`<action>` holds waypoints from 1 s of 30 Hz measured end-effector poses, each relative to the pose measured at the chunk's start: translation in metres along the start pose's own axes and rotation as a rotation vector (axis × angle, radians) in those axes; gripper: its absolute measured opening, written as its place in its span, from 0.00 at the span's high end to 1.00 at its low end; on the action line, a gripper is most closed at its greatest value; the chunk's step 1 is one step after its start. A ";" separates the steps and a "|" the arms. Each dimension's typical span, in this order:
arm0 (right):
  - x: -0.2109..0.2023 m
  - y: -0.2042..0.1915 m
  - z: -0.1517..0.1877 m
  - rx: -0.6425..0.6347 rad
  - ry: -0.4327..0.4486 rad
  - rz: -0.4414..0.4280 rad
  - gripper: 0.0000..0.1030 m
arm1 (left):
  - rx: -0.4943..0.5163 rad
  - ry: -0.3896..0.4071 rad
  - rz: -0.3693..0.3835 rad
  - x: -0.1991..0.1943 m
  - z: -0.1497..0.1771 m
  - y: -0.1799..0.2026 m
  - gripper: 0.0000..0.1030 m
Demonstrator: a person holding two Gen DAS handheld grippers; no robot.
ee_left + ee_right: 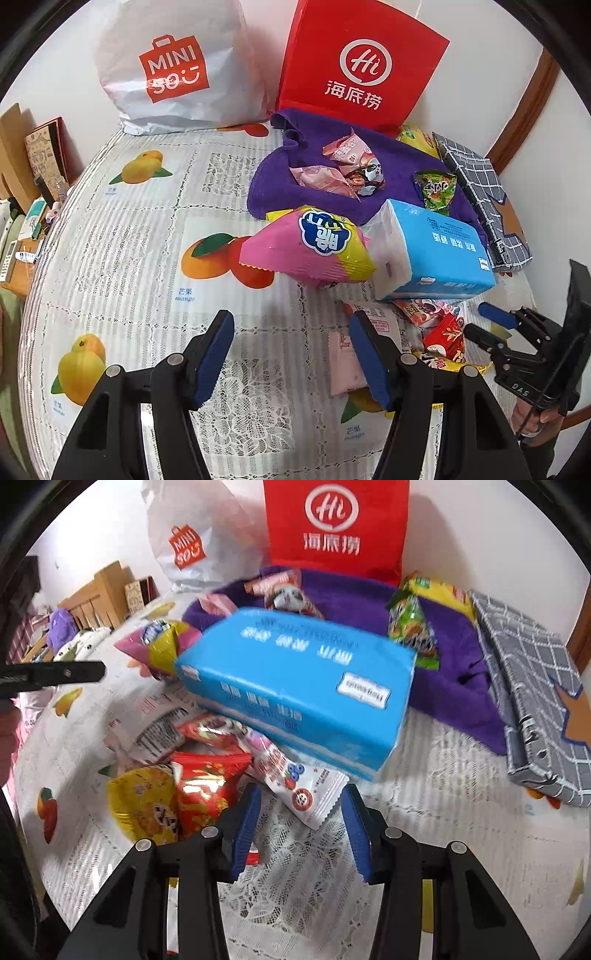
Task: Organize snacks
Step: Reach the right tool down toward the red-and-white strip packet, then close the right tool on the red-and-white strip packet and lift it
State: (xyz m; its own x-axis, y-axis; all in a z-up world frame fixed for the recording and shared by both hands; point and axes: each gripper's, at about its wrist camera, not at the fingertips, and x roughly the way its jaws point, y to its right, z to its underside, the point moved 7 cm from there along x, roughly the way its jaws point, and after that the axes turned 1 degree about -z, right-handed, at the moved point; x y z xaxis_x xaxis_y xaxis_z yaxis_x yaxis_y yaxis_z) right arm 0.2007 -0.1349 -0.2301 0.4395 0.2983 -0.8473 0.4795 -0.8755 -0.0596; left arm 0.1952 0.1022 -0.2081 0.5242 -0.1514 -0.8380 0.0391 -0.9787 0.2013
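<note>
My left gripper (291, 338) is open and empty above the fruit-print tablecloth, short of a pink-and-yellow snack bag (310, 247). My right gripper (300, 812) is open and empty; its fingers flank the corner of a white berry-print packet (308, 790). Beside it lie a red packet (207, 779) and a yellow packet (144, 805). A blue tissue pack (299, 686) rests on the pile. A purple cloth basket (391, 162) holds pink packets (347, 155), a panda packet (371, 175) and a green packet (436, 190). My right gripper also shows in the left wrist view (484, 321).
A red Haidilao bag (360, 66) and a white Miniso bag (173, 66) stand at the back against the wall. A folded grey checked fabric box (535, 709) lies at the right. Clutter and a wooden frame (99, 594) sit beyond the table's left edge.
</note>
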 end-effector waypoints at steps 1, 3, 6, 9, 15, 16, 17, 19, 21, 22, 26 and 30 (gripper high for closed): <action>-0.003 -0.001 -0.004 -0.003 0.018 0.001 0.55 | 0.000 -0.001 0.001 0.000 0.000 0.001 0.39; -0.004 -0.004 -0.010 -0.007 0.039 -0.015 0.55 | 0.002 -0.004 0.003 0.001 0.001 0.002 0.39; 0.007 -0.008 -0.016 -0.017 0.030 -0.033 0.58 | 0.005 -0.007 0.003 0.001 0.002 0.002 0.39; 0.019 -0.010 -0.019 -0.003 0.010 -0.063 0.63 | 0.004 -0.006 0.000 0.000 0.002 0.000 0.39; 0.034 -0.017 -0.017 -0.032 -0.018 -0.067 0.62 | 0.003 -0.011 0.000 0.002 0.004 -0.002 0.39; 0.038 -0.017 -0.015 -0.029 -0.034 -0.059 0.61 | 0.004 -0.013 0.001 0.003 0.004 -0.001 0.39; 0.039 -0.017 -0.015 -0.035 -0.028 -0.045 0.61 | 0.005 -0.014 0.003 0.003 0.004 -0.001 0.39; 0.040 -0.019 -0.013 -0.054 -0.039 -0.024 0.61 | 0.007 -0.014 0.007 0.003 0.005 0.000 0.39; 0.040 -0.018 -0.013 -0.051 -0.048 -0.004 0.66 | 0.007 -0.013 0.008 0.003 0.006 0.001 0.39; 0.038 -0.016 -0.013 -0.046 -0.051 0.008 0.76 | 0.007 -0.011 0.009 0.002 0.006 0.001 0.39; 0.024 -0.006 -0.009 0.005 -0.053 -0.002 0.87 | 0.003 -0.009 0.005 0.001 0.007 -0.003 0.39; 0.008 0.014 0.006 0.098 -0.086 0.043 0.88 | -0.006 -0.010 0.006 0.002 0.006 -0.004 0.39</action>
State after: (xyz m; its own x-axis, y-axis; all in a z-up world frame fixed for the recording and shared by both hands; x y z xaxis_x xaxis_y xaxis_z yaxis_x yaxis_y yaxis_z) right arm 0.2061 -0.1468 -0.2408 0.3893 0.2301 -0.8919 0.3830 -0.9211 -0.0705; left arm 0.1907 0.1052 -0.2140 0.5161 -0.1582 -0.8418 0.0415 -0.9770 0.2091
